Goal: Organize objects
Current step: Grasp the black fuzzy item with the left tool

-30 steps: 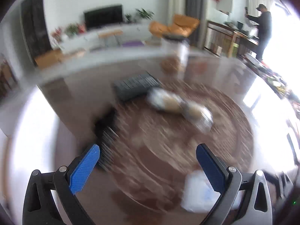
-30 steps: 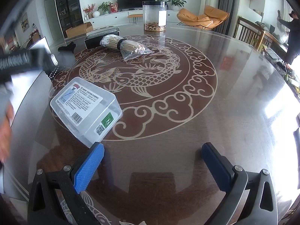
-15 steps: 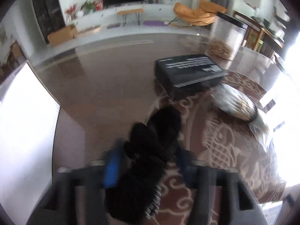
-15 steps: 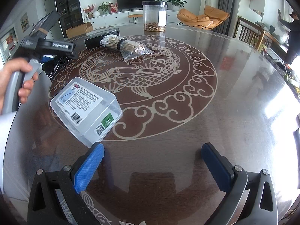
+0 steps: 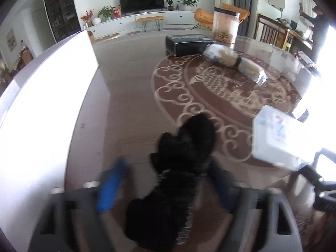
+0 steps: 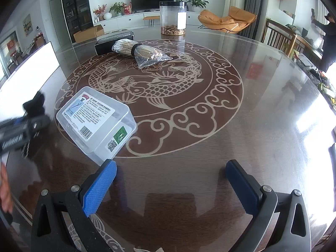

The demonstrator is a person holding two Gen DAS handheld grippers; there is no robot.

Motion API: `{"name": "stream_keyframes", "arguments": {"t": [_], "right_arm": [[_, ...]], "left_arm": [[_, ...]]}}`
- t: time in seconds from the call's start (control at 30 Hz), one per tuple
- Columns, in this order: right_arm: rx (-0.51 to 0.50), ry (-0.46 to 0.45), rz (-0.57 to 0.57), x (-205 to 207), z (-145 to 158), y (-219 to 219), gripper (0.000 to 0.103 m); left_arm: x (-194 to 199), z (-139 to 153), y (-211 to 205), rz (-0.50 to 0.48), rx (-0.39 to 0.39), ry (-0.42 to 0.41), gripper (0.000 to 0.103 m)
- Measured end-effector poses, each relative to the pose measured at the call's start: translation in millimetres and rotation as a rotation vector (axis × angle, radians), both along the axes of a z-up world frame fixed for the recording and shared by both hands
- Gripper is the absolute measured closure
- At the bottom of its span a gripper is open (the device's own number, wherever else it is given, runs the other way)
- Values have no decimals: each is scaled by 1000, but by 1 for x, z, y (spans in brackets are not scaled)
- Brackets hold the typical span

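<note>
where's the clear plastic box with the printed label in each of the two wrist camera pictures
Left wrist view: the clear plastic box sits at the right edge, right of the black fuzzy bundle.
Right wrist view: it lies left of centre, just beyond the right gripper.
Shared landmark: the bagged bundle of sticks on the fish pattern.

Table (image 6: pixel 262 115), round, carp inlay: 1
Clear plastic box (image 6: pixel 95 124), labelled, left of frame: 1
Black fuzzy item (image 5: pixel 180 168), lower centre of left view: 1
Bagged stick bundle (image 6: pixel 139 52), upper centre: 1
Black flat box (image 6: pixel 114 41), behind bundle: 1
Clear canister (image 6: pixel 172 17), top centre: 1
Grippers: 2
</note>
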State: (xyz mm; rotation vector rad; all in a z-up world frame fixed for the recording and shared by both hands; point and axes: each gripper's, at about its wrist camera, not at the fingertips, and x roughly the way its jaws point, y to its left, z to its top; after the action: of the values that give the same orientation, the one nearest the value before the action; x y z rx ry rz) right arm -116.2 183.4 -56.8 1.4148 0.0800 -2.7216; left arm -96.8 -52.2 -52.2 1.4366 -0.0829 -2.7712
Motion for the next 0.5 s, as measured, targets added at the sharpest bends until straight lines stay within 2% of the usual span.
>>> {"name": "stream_keyframes", "arguments": {"t": [0.1,0.5], "right_arm": [[0,0,0,0,0,0,0],[-2,1,1,0,0,0,0]], "left_arm": [[-10,-5,-14,26,53,-12,0],[-12,-7,-12,29,52,-8,0]]}}
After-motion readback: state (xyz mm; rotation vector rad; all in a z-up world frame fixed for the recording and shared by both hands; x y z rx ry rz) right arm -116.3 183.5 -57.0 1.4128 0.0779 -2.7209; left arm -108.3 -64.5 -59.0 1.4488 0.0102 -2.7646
